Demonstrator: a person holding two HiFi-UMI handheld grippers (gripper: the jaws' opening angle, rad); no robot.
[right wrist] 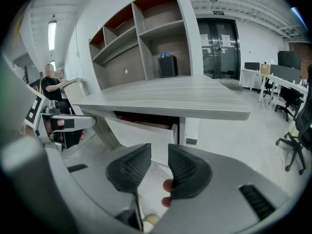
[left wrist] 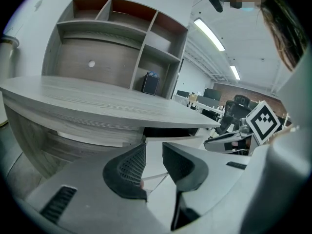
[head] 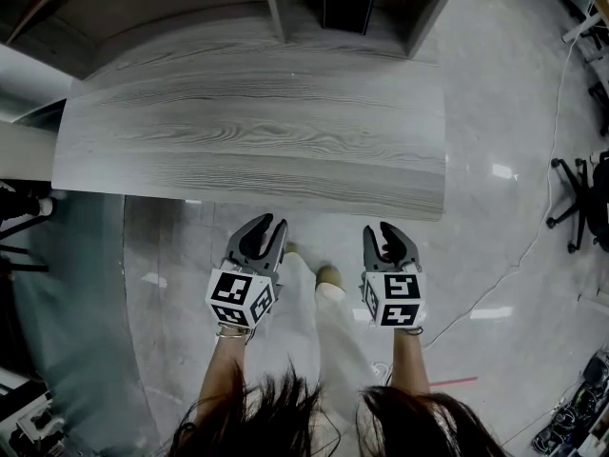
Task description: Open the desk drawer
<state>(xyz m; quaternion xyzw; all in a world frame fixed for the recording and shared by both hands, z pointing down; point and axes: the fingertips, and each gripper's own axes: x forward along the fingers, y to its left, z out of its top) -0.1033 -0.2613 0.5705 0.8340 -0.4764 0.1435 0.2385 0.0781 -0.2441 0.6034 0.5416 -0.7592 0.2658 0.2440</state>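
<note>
The grey wood desk stretches across the head view, and both grippers hang just in front of its near edge, below the top. In the right gripper view the white drawer front sits under the desk top, with a dark gap and a brown strip above it. My left gripper is open with nothing between its jaws, and the drawer front shows through the gap. My right gripper also points at the drawer from a short distance, its jaws a little apart and empty. Neither gripper touches the desk.
A shelf unit stands behind the desk with a black box in one bay. An office chair and cables lie on the floor to the right. A person stands far left in the right gripper view.
</note>
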